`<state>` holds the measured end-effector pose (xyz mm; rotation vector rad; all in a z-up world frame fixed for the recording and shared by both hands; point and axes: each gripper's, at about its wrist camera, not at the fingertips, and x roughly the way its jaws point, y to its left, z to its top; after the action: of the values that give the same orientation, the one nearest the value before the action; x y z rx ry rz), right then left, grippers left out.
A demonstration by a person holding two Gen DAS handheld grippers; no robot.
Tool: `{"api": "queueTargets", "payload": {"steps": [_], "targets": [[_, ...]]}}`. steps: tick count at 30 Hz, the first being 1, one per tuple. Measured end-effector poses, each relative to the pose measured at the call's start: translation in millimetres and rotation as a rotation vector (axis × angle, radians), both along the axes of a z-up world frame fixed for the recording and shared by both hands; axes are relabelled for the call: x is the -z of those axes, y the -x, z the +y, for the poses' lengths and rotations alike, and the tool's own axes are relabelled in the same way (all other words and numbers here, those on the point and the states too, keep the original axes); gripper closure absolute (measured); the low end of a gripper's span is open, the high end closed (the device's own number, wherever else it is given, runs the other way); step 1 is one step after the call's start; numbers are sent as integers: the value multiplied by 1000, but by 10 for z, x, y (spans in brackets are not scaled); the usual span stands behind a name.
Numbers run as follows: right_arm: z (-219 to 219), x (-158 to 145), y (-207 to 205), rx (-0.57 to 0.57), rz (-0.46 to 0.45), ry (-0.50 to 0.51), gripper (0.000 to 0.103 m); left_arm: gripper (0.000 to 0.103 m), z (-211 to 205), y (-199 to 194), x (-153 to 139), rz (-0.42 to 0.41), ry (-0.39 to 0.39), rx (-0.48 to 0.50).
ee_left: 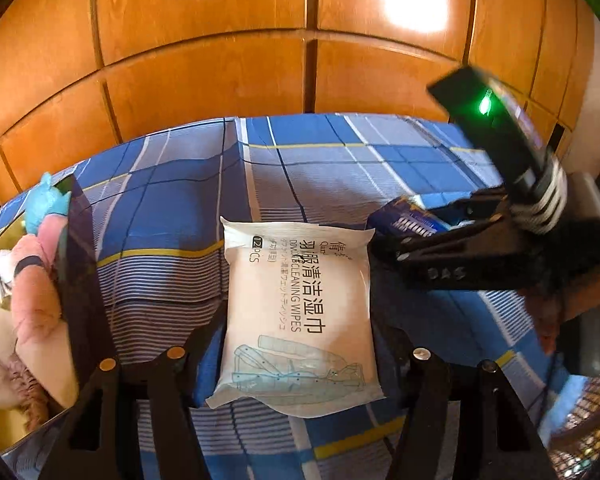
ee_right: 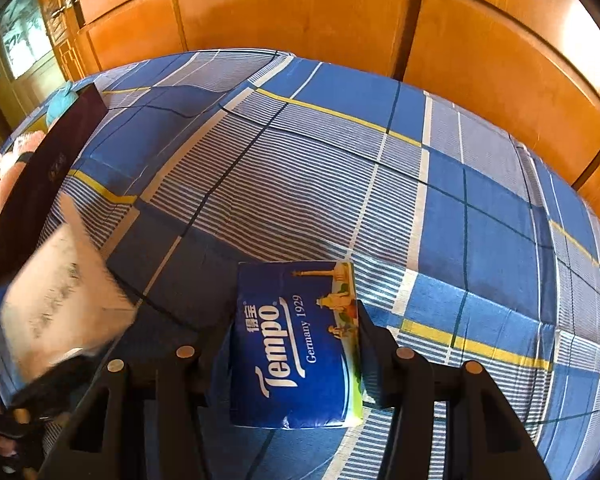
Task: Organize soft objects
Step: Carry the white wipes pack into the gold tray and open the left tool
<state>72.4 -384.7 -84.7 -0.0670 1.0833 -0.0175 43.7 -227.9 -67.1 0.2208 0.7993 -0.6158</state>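
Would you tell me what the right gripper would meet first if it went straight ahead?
Holding the Tempo tissue pack, the right gripper points across the plaid bedsheet; it probably meets that sheet first, though depth is unclear.

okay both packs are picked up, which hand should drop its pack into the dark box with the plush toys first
Left, probably. The left hand-held gripper, holding the white wipes pack, sits right beside the dark box wall. The right hand-held gripper with the blue Tempo tissue pack is farther from it.
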Motion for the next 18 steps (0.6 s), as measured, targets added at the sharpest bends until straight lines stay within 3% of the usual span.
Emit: {"api": "queueTargets", "payload": {"steps": [11,18], "targets": [[7,15,-3,-11,-24,4,50,39,374,146,-512,-29,105,-37],[26,19,17,-28,-46,21,50,39,629,154,-683,-38,131,-90]]}}
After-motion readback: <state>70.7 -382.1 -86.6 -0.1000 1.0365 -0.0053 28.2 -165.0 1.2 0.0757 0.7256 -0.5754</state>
